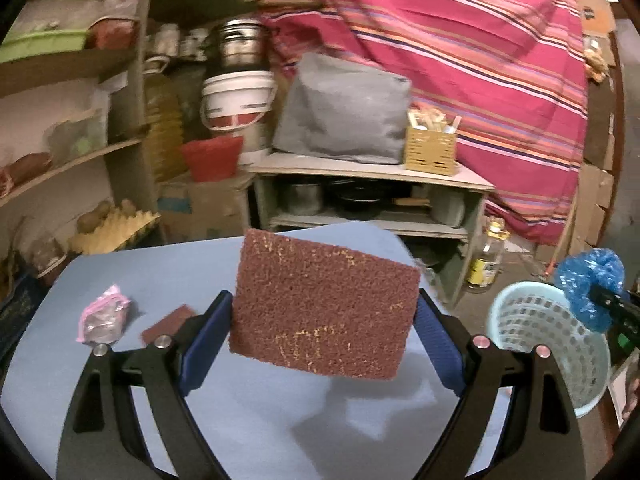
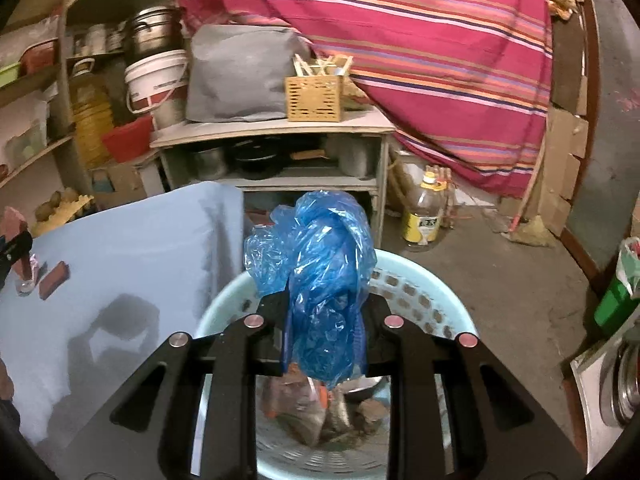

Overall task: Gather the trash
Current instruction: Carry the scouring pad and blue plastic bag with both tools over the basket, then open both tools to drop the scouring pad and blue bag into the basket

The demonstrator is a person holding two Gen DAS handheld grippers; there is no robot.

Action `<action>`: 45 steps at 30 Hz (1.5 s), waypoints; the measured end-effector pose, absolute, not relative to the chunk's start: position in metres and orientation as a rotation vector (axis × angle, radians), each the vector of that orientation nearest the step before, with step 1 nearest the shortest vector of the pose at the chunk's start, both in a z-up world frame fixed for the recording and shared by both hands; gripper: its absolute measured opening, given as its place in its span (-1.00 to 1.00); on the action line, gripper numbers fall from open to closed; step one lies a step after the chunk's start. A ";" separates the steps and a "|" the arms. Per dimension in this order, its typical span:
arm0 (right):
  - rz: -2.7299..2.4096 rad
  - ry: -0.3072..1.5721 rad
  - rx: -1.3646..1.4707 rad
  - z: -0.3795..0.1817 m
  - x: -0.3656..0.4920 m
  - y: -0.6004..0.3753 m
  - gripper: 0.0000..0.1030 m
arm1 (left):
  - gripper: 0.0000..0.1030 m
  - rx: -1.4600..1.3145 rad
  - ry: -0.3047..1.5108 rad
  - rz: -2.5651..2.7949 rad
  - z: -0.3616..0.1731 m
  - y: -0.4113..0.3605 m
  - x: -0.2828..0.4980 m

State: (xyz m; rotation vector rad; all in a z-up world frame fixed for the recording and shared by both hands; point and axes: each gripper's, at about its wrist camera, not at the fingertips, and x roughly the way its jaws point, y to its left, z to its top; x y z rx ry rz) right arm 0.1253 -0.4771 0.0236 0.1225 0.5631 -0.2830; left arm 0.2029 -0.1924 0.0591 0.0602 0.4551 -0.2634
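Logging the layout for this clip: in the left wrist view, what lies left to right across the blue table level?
Pink wrapper → small brown pad on the table → large brown scouring pad in the left gripper → pale blue basket → blue plastic bag in the right gripper.

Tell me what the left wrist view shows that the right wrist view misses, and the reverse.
Only the left wrist view: the face of the brown scouring pad held in the left tongs, and the pink wrapper on the table. Only the right wrist view: the trash already lying inside the basket and the right tongs clamped on the blue plastic bag above it. Both share: the blue table, the small brown piece, the light blue basket, the bag and the oil bottle.
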 end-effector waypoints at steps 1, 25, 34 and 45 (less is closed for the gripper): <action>-0.287 0.565 0.133 0.023 0.124 -0.482 -0.54 | 0.69 0.065 0.454 -0.277 0.059 -0.202 0.201; -0.352 0.610 0.262 -0.003 0.114 -0.541 -0.54 | 0.69 0.117 0.589 -0.562 0.025 -0.386 0.207; -0.360 0.615 0.299 -0.007 0.112 -0.552 -0.54 | 0.71 0.128 0.646 -0.608 0.022 -0.403 0.213; -0.349 0.615 0.296 -0.003 0.117 -0.546 -0.50 | 0.83 0.154 0.578 -0.578 0.036 -0.386 0.202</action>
